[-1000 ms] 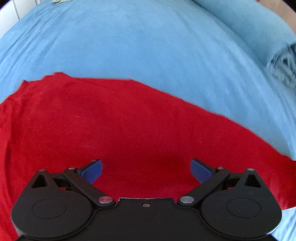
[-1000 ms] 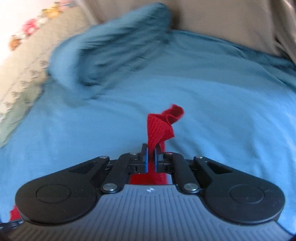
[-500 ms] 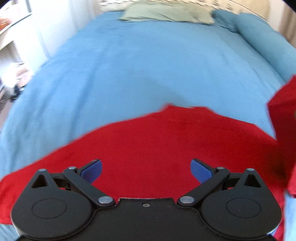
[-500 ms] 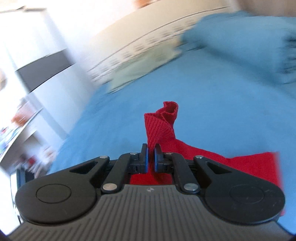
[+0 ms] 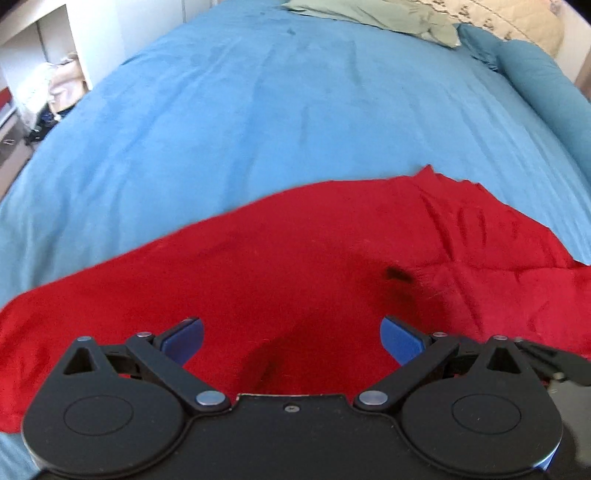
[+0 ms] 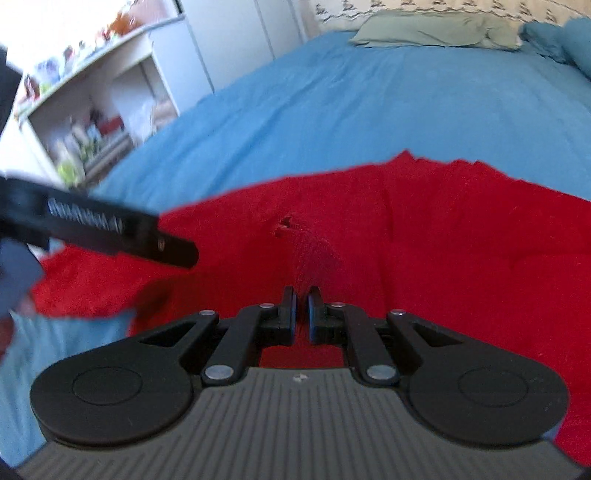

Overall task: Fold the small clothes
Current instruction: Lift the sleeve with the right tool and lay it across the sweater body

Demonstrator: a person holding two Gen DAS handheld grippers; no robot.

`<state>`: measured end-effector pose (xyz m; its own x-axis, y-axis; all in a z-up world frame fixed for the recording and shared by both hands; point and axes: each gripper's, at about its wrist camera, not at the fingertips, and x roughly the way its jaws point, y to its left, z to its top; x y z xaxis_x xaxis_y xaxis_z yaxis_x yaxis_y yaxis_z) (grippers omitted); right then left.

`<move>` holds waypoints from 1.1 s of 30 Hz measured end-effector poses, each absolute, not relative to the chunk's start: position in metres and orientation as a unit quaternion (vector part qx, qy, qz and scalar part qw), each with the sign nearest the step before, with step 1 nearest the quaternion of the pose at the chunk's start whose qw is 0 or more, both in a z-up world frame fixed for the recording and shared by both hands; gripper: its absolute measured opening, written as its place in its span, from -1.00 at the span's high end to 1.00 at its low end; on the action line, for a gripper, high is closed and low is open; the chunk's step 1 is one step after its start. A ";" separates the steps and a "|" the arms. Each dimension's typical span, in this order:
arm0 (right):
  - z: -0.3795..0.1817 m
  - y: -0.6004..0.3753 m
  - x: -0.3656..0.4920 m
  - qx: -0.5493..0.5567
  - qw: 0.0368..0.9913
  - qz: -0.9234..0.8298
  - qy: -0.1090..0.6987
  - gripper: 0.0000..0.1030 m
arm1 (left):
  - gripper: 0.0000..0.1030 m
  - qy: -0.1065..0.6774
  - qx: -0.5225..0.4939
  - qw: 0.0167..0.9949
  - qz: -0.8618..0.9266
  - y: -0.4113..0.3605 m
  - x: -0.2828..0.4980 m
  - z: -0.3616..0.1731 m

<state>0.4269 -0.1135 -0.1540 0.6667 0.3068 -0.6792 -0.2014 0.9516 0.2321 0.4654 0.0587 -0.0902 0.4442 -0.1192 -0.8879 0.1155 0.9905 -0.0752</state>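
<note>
A red knit garment [image 5: 295,266] lies spread on the blue bedcover [image 5: 258,110]; its right part is creased where a layer is laid over it. My left gripper [image 5: 291,336] hovers just above the cloth, open, with only flat fabric under its blue pads [image 5: 183,339]. In the right wrist view the same red garment [image 6: 443,229] fills the middle. My right gripper [image 6: 301,295] is shut on a raised ridge of that cloth [image 6: 314,254], low over the garment. The left gripper [image 6: 110,229] shows there as a blurred black bar at the left.
A green pillow [image 6: 436,29] and a rolled blue blanket [image 5: 543,85] lie at the head of the bed. White shelves with clutter [image 6: 85,122] stand off the bed's left edge. A dark part of the other gripper [image 5: 546,362] pokes in at the lower right.
My right gripper, still pinching the red cloth, swung across and came down over the spread garment. The left gripper slid along the garment and stayed open.
</note>
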 end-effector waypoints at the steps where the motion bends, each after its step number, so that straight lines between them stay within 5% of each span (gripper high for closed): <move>1: -0.158 -0.112 0.420 0.061 0.910 0.142 0.385 0.53 | -1.00 0.521 -0.002 0.851 -0.074 0.058 0.466 -0.091; 4: -0.164 -0.107 0.411 0.046 0.909 0.154 0.385 0.43 | -1.00 0.515 0.000 0.852 -0.089 0.052 0.461 -0.094; 6: -0.166 -0.100 0.412 0.038 0.908 0.164 0.384 0.11 | -1.00 0.514 -0.002 0.852 -0.101 0.047 0.458 -0.095; 8: -0.164 -0.102 0.406 0.039 0.906 0.175 0.382 -0.50 | -1.00 0.517 -0.004 0.848 -0.113 0.041 0.459 -0.095; 11: -0.151 -0.106 0.398 0.026 0.912 0.173 0.370 -0.78 | -1.00 0.527 -0.012 0.839 -0.137 0.031 0.461 -0.095; 16: -0.137 -0.137 0.374 0.001 0.913 0.164 0.374 -0.82 | -0.98 0.539 -0.062 0.824 -0.165 0.018 0.463 -0.111; 24: -0.144 -0.176 0.363 0.028 0.913 0.123 0.387 -0.82 | -0.39 0.549 -0.113 0.813 -0.154 0.009 0.461 -0.131; 27: -0.146 -0.180 0.362 0.033 0.915 0.114 0.386 -0.82 | 0.16 0.549 -0.089 0.818 -0.144 0.003 0.460 -0.132; 29: -0.146 -0.180 0.363 0.036 0.915 0.111 0.386 -0.82 | 0.84 0.552 -0.071 0.820 -0.132 0.001 0.459 -0.133; 33: -0.143 -0.180 0.360 0.033 0.918 0.109 0.381 -0.82 | 0.88 0.539 -0.057 0.829 -0.135 -0.004 0.460 -0.127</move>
<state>0.3602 -0.1804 -0.1434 0.6864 0.2249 -0.6916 -0.1746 0.9741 0.1434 0.4598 -0.0037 -0.1268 0.3819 -0.2848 -0.8792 0.1616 0.9573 -0.2399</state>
